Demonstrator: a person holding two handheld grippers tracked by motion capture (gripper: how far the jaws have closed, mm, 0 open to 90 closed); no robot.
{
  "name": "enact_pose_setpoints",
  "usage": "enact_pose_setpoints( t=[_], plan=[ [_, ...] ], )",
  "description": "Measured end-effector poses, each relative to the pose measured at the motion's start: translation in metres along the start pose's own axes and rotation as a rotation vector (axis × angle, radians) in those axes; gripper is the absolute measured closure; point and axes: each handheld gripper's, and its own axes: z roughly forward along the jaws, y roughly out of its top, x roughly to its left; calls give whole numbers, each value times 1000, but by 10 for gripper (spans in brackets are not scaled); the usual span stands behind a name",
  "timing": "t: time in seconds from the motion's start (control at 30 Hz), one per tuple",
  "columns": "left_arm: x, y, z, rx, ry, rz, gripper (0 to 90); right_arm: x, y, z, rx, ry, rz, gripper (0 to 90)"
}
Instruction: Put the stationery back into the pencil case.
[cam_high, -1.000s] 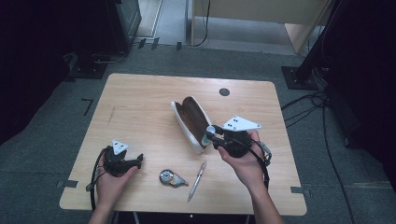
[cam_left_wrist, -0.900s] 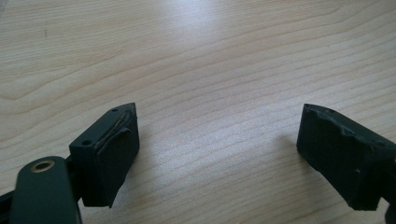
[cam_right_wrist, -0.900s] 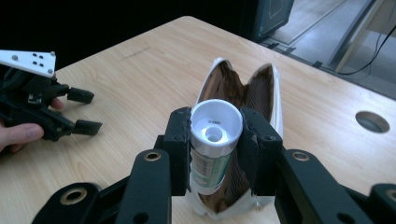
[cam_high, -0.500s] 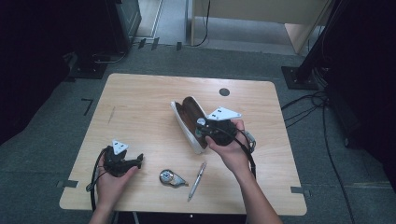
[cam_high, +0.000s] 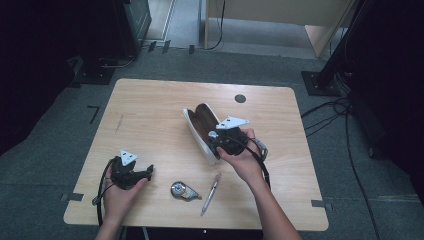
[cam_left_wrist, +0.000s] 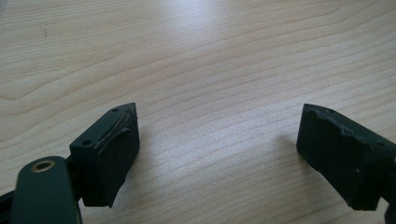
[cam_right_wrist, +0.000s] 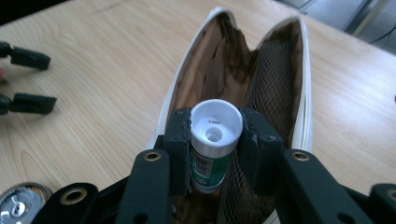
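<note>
Step in hand: loading the open pencil case (cam_high: 200, 131), which lies at mid-counter (cam_high: 150, 107). The right gripper (cam_right_wrist: 215, 140) has its fingers clamped on a green-labelled tube with a white cap (cam_right_wrist: 215, 123), poised at the case's near mouth, cap pointing inward. The left gripper (cam_left_wrist: 219, 154) rests well to the left of the case, fingers spread, holding nothing. Judged next: lower the tube between the case walls, then release. A correction-tape dispenser (cam_high: 181, 190) and pen (cam_high: 211, 186) lie just nearer than the case.

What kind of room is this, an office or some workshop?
Probably a lab or recording studio: one bare wooden table on grey carpet, dark equipment stands around it, cables trailing across the floor.
</note>
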Motion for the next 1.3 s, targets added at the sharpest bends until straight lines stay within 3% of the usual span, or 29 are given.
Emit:
enact_pose_setpoints(
  t=[0.37,0.57,0.9,1.3],
  plan=[
    [0,0,0,-2,0,-2,135,-1,-11,15,95,22,-11,655],
    [0,0,0,-1,-1,0,136,-4,-13,13,61,20,6,625],
    [0,0,0,0,-1,-2,136,-7,-11,6,17,4,21,669],
    [0,0,0,0,-2,0,136,-9,-9,16,11,-2,31,677]
  ],
)
